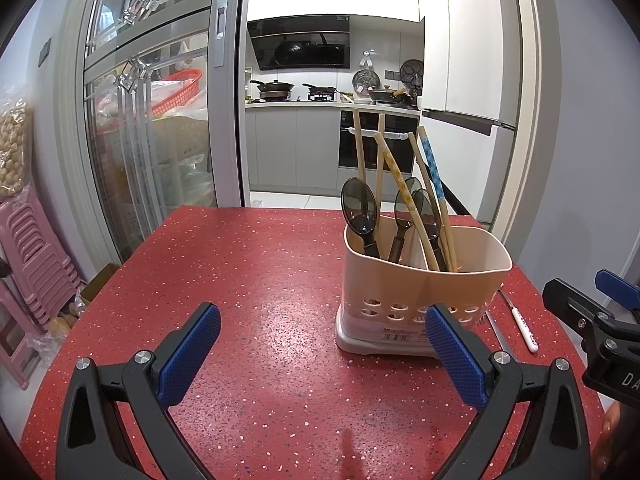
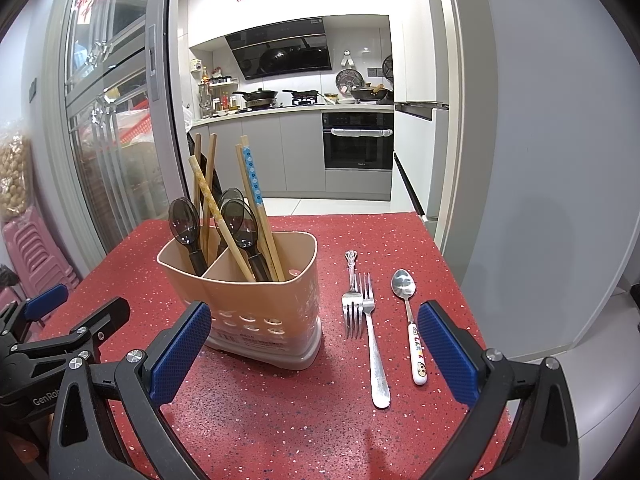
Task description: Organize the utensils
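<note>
Red speckled table (image 2: pixel 328 420) w/ utensil caddy (image 2: pixel 256 312), kitchen behind; left gripper (image 1: pixel 322 350) & right gripper (image 2: pixel 314 350) spread

Bright, even indoor light — brightest in the white kitchen (image 1: pixel 336 80) behind. Soft sheen on the red table (image 1: pixel 280 320) at centre frame. Sharp focus; heavy fisheye bending, black corners — both views.
</note>
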